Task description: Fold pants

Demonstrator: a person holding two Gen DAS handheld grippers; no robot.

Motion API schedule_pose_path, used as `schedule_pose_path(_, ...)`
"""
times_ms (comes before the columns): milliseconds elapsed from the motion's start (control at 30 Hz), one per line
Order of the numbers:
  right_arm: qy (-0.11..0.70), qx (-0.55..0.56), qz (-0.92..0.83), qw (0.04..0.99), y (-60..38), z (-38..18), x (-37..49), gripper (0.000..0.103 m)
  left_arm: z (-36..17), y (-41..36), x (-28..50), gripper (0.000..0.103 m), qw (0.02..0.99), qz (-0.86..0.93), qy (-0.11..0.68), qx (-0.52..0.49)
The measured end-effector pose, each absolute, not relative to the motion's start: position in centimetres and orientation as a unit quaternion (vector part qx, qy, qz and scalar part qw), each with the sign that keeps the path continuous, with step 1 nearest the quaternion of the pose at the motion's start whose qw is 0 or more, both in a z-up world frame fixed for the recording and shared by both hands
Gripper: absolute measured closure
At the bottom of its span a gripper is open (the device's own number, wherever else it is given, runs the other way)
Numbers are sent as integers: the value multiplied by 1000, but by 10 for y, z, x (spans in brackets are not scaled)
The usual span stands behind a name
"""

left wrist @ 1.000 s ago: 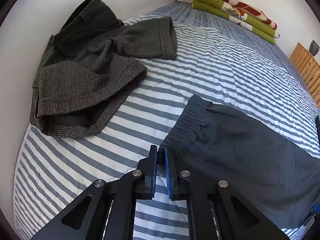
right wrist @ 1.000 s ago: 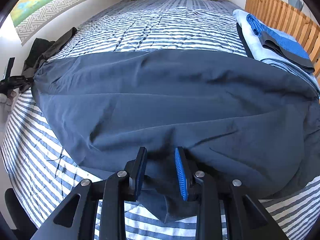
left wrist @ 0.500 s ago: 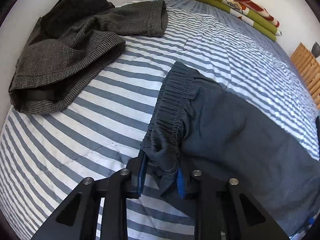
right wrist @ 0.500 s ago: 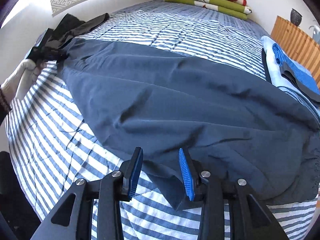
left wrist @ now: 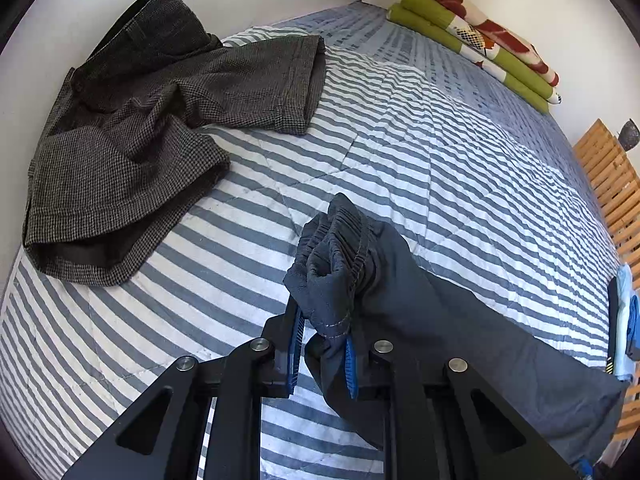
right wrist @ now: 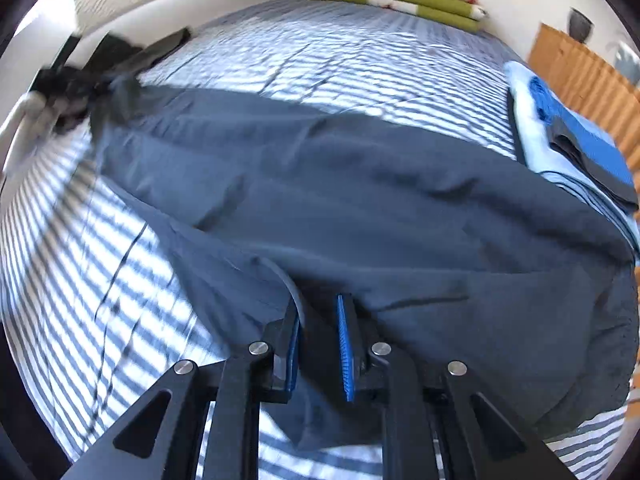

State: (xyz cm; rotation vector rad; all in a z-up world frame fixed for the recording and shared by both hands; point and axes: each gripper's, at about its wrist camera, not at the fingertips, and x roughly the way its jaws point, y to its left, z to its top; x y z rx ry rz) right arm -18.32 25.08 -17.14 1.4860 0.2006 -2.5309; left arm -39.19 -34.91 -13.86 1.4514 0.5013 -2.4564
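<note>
Spread across a blue-and-white striped quilted bed (left wrist: 420,128), the dark navy elastic-waisted pants (right wrist: 360,200) are gripped at the bunched waistband by the left gripper (left wrist: 322,344), while the right gripper (right wrist: 318,346), jaws part-open around a loose hem fold, could be left empty if that fold is pulled out.

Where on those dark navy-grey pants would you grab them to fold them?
Grip the dark navy-grey pants at the ends. The gathered elastic waistband bunches thick, so pinch it from the end, as the left gripper does. At the other end, slide in low from the near edge, where the right gripper straddles the thin, flat cloth.
</note>
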Motion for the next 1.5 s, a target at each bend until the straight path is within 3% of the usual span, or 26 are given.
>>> schedule_pose_path(200,86,494,-860,93,253,-153,-171,77,-139,-336,-407,85,122,-842,164,499)
schedule_pose_path(367,73,490,-868,39,256,-154,-130,61,-141,-332,-408,85,120,-842,161,500)
schedule_pose_path(500,68,499,-864,11,245,-168,-107,59,-144,-333,-406,85,118,-842,166,500)
schedule_pose_path(667,120,526,-841,-43,235,-201,-102,58,-145,-337,-400,85,118,-842,166,500)
schedule_pose_path(700,121,529,-839,-52,239,-205,-101,61,-144,-338,-398,85,117,-842,165,500)
schedule_pose_path(733,108,534,-837,-48,244,-206,-100,82,-143,-339,-396,85,116,-843,164,499)
schedule_pose_path(767,92,546,-832,-35,248,-206,-101,92,-142,-342,-393,86,115,-843,164,499)
schedule_pose_path(833,104,548,-829,-24,247,-197,-101,99,-137,-348,-387,86,111,-845,175,494)
schedule_pose_path(1133,114,561,-819,40,230,-141,-69,100,-122,-388,-334,88,111,-847,201,480)
schedule_pose_path(1500,141,580,-791,137,137,-172,-14,100,-153,-493,-213,91,187,-816,237,493)
